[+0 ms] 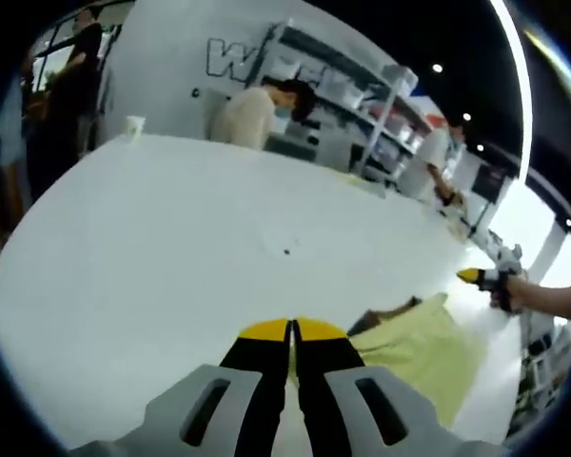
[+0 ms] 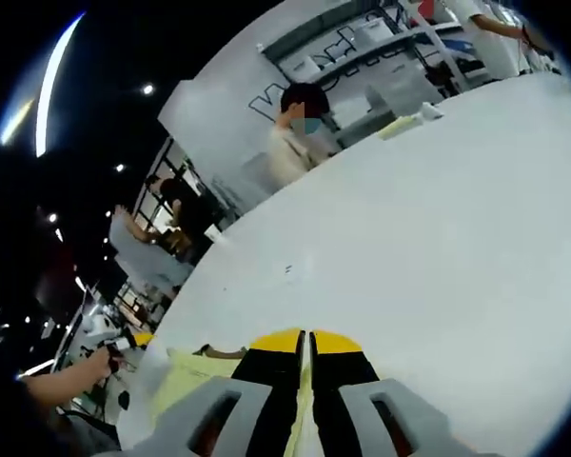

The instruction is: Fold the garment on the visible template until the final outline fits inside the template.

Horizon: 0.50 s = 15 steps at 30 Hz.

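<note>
One pale yellow garment [image 1: 421,347] lies on the white table [image 1: 190,257], just beside the left gripper [image 1: 292,331], whose jaws are pressed together. Right gripper [image 2: 305,338]: jaws likewise together, a strip of yellow cloth showing between them; whether it is pinched I cannot tell. A paper cup [image 1: 134,126] stands at the table's far edge. Beyond the table sits a masked person [image 2: 298,133] before grey shelving [image 1: 362,90].
</note>
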Available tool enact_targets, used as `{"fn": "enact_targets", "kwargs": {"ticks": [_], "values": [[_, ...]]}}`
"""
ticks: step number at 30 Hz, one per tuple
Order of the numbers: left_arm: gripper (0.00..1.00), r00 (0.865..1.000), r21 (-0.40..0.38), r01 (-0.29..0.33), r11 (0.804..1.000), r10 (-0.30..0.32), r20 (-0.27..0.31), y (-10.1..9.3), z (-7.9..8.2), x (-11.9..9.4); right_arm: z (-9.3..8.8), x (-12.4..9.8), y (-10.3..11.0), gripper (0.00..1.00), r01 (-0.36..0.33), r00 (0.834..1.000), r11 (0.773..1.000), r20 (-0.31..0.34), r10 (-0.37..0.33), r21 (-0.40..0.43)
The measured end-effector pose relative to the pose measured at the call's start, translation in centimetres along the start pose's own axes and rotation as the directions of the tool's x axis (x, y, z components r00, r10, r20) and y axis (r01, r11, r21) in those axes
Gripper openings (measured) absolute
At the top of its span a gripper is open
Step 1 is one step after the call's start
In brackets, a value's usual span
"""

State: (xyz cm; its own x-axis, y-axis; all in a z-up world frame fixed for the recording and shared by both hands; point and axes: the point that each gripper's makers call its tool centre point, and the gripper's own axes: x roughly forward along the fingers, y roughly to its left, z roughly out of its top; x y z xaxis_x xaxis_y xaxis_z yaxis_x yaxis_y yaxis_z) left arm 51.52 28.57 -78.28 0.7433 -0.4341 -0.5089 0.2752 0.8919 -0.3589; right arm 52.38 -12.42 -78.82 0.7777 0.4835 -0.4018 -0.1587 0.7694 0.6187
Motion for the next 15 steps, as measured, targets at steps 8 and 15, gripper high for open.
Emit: {"fn": "enact_targets", "kwargs": {"ticks": [8,15], "values": [[0.0,0.975,0.103,0.191,0.976,-0.177,-0.131,-4.9,-4.0,-1.3,-6.8,-0.8,4.6,0.0,-0.167,0.965,0.97,-0.228,0.125,-0.175],[0.0,0.93,0.074,0.304,0.95,-0.279,-0.24,-7.7,-8.6,1.3,-11.5,1.4,6.2,0.0,-0.257,0.912,0.945,-0.375,0.168,-0.203]]}}
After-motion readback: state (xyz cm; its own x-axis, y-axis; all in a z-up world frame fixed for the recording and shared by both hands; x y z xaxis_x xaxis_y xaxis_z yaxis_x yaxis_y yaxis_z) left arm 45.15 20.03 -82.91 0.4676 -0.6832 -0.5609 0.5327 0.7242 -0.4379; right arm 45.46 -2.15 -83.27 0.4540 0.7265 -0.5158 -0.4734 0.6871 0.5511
